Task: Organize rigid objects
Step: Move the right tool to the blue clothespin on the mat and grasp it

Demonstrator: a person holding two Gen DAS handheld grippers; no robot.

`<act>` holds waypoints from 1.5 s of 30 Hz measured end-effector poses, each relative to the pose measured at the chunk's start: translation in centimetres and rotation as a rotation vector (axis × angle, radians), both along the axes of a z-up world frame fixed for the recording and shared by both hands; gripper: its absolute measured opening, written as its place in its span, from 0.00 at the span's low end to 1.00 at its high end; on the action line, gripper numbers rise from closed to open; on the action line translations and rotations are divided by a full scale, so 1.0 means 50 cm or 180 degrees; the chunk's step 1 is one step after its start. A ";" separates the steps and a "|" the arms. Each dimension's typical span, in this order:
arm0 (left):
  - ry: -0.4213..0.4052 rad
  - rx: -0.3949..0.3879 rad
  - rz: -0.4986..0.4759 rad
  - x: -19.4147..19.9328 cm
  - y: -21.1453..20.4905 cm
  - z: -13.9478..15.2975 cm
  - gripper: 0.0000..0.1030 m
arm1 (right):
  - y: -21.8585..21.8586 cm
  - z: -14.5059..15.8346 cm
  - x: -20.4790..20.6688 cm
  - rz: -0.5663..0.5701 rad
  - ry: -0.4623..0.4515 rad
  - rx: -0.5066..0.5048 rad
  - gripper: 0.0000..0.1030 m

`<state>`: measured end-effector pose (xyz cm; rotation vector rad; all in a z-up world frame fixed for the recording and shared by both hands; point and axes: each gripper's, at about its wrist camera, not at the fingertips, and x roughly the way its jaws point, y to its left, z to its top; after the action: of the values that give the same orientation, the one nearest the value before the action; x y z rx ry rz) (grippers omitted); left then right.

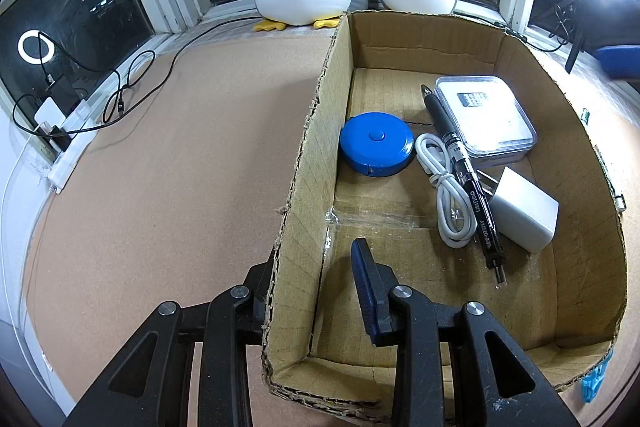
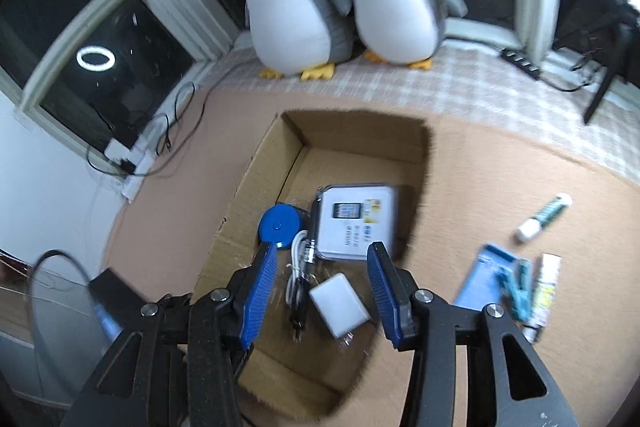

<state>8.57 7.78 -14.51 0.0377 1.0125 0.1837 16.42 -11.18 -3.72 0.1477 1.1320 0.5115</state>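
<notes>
Clamped on the left wall of the cardboard box (image 1: 304, 163), the left gripper (image 1: 312, 267) has one finger outside and one blue-padded finger inside, its jaws drawn narrow on the torn corrugated edge. My reading is that it steadies the light box so it will not slide on the cork-brown table (image 1: 160, 167) while things go in.

Inside the box, nearest that left wall, lies a round blue tape measure (image 1: 376, 143), smooth hard plastic with a centre button. Right of it is a coiled white cable (image 1: 444, 187), glossy and tied at the waist, touching a long black pen (image 1: 468, 183) that lies lengthwise. Right again are a clear flat plastic case (image 1: 486, 117) toward the far wall and a matte white charger block (image 1: 524, 215) nearer the front wall, its corner resting against the pen. The items crowd the right half, leaving bare floor by the left wall.

Above the box, the right gripper (image 2: 322, 291) hovers with its ribbed blue pads parted and nothing between them; the charger sits below the gap, untouched.

Outside the box's right wall, things wait on the table: a blue flat packet (image 2: 484, 279), a teal clip (image 2: 520, 291), a white tube (image 2: 546, 283) and, farther off, a green-and-white marker (image 2: 544, 217). These look like the remaining pieces to gather.
</notes>
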 end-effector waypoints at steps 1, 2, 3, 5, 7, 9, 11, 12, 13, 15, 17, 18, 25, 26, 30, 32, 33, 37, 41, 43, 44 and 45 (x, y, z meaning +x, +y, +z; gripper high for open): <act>-0.0001 0.0000 0.0000 0.000 0.000 0.000 0.33 | -0.022 0.019 -0.011 -0.0038 -0.0036 0.0030 0.42; 0.0000 0.0001 0.0000 0.000 0.000 0.000 0.33 | -0.035 0.031 -0.018 -0.0062 -0.0052 0.0041 0.42; 0.0001 0.0001 0.0000 0.000 0.000 0.000 0.33 | -0.055 0.049 -0.031 -0.0089 -0.0076 0.0061 0.43; 0.0001 0.0004 -0.0004 0.000 0.000 0.000 0.33 | -0.086 0.074 -0.055 -0.0132 -0.0109 0.0076 0.44; 0.0004 -0.0001 -0.0012 0.001 0.000 0.000 0.33 | -0.114 0.092 -0.081 -0.0165 -0.0137 0.0061 0.44; 0.0008 -0.0001 -0.0015 0.002 -0.001 0.001 0.33 | -0.143 0.103 -0.110 -0.0202 -0.0148 0.0033 0.44; 0.0008 0.0009 -0.0021 0.001 -0.002 0.002 0.33 | -0.169 0.107 -0.140 -0.0226 -0.0133 -0.0012 0.44; 0.0007 0.0012 -0.0024 0.001 -0.002 0.002 0.33 | -0.181 0.107 -0.154 -0.0242 -0.0127 -0.0044 0.44; 0.0006 0.0012 -0.0024 0.000 -0.002 0.002 0.33 | -0.191 0.108 -0.167 -0.0253 -0.0121 -0.0077 0.44; 0.0005 0.0016 -0.0026 0.000 -0.003 0.002 0.33 | -0.208 0.104 -0.195 -0.0270 -0.0101 -0.0144 0.44; 0.0004 0.0018 -0.0030 -0.001 -0.002 0.002 0.33 | -0.220 0.095 -0.222 -0.0272 -0.0083 -0.0214 0.44; 0.0003 0.0020 -0.0031 -0.001 -0.002 0.002 0.33 | -0.221 0.091 -0.231 -0.0273 -0.0079 -0.0234 0.44; 0.0003 0.0026 -0.0035 -0.003 -0.002 0.002 0.33 | -0.181 0.009 -0.282 -0.0103 0.0003 -0.0503 0.44; 0.0003 0.0025 -0.0034 -0.003 -0.002 0.002 0.33 | -0.174 -0.010 -0.285 -0.0075 0.0063 -0.0513 0.44; 0.0002 0.0023 -0.0032 -0.003 -0.002 0.002 0.33 | -0.139 -0.081 -0.297 0.0071 0.0190 -0.0669 0.44; 0.0003 0.0024 -0.0032 -0.003 -0.002 0.002 0.33 | -0.121 -0.108 -0.300 0.0143 0.0213 -0.0773 0.44; 0.0003 0.0024 -0.0033 -0.003 -0.002 0.002 0.33 | -0.116 -0.119 -0.299 0.0170 0.0238 -0.0799 0.44; -0.0002 0.0016 -0.0026 -0.004 -0.002 0.001 0.33 | -0.103 -0.149 -0.295 0.0263 0.0324 -0.0887 0.44; -0.0004 0.0012 -0.0024 -0.004 -0.001 0.001 0.33 | -0.095 -0.170 -0.292 0.0313 0.0396 -0.0915 0.44; -0.0004 0.0012 -0.0025 -0.004 -0.001 0.001 0.33 | -0.090 -0.177 -0.292 0.0341 0.0413 -0.0937 0.44; -0.0004 0.0013 -0.0026 -0.004 -0.001 0.001 0.33 | -0.086 -0.182 -0.292 0.0356 0.0426 -0.0947 0.43; -0.0005 0.0012 -0.0025 -0.005 -0.001 0.001 0.33 | -0.083 -0.187 -0.292 0.0367 0.0437 -0.0963 0.42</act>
<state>8.34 7.71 -14.44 0.0451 1.0104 0.1784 1.84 -15.33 -13.06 -0.1482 1.3441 0.4307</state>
